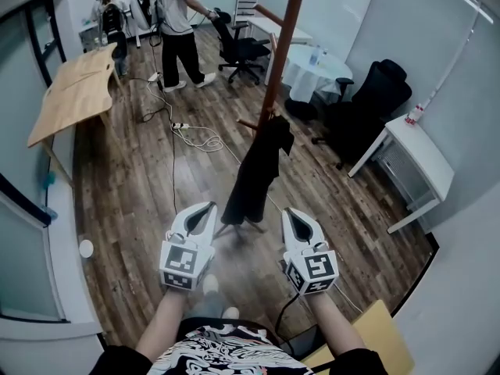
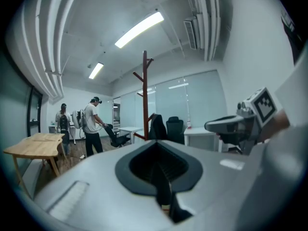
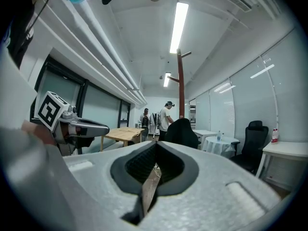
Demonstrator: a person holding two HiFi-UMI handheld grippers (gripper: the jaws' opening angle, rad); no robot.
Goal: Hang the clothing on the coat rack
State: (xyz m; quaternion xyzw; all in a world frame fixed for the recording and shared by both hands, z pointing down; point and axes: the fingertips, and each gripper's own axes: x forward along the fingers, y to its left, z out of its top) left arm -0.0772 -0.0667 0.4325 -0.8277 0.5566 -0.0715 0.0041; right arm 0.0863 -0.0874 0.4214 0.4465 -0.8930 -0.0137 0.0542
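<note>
And there it is: the dark garment (image 1: 255,174) hangs off a low peg of the coat rack (image 1: 284,45), draping down beside the pole with its hem clear of the floor (image 1: 148,201), so by the look of it the hanging is done. The left claw (image 1: 208,208) is clenched with nothing in it, and its own view confirms that: the jaws meet in a tight seam, the garment (image 2: 156,127) well ahead on the coat rack (image 2: 145,93). It's the same for the right claw (image 1: 290,212), pinched together on nothing, with the garment (image 3: 183,131) and coat rack (image 3: 181,83) out in front of it. Both claws sit low and near the person, well apart from the clothing. What's left, I'd judge, is little: perhaps a check that the fabric sits securely on that peg, since it hangs from one side only. Around the room, a wooden worktop (image 1: 74,92) stands off to the left, a white worktop (image 1: 418,158) to the right, and a black office chair (image 1: 367,108) just beyond the rack. A cable (image 1: 191,135) snakes across the boards toward the rack's base, a possible snag for feet. Two people (image 1: 178,30) stand busy at the far end, well out of the way, and nothing blocks the path to the rack.
</note>
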